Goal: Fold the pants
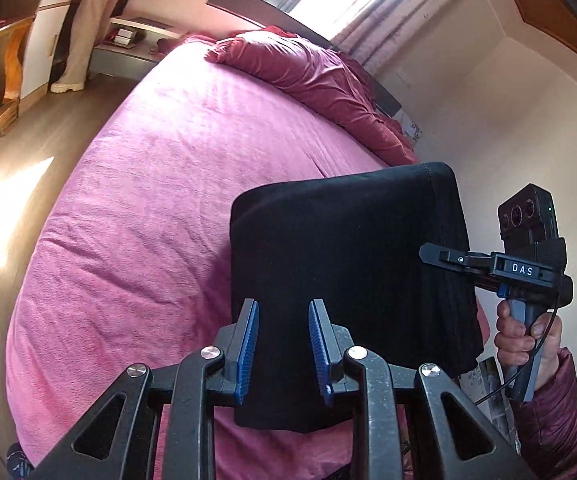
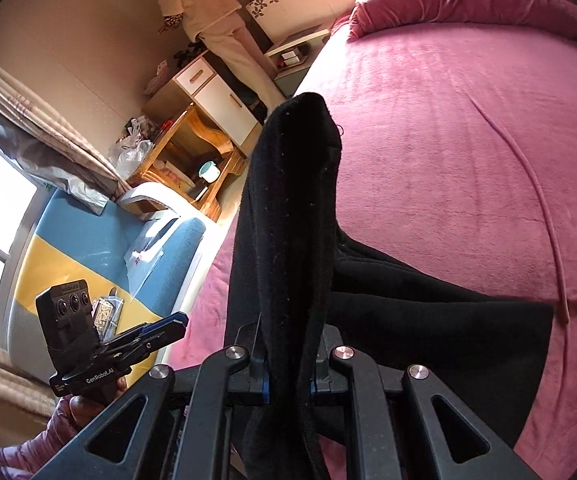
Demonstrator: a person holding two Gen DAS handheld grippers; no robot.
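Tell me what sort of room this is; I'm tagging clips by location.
A home bedroom, most likely: a bed under a pink blanket, a bedside cabinet, and curtains at the window.

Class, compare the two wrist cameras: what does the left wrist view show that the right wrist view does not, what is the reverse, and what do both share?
Only the left wrist view shows the right gripper from outside, clamping the black pants at their side edge, and the left gripper open.

Only the right wrist view shows the blue and yellow sofa and the left gripper's outside.

Both show the pants, the pink bedspread and a person in cream clothes.
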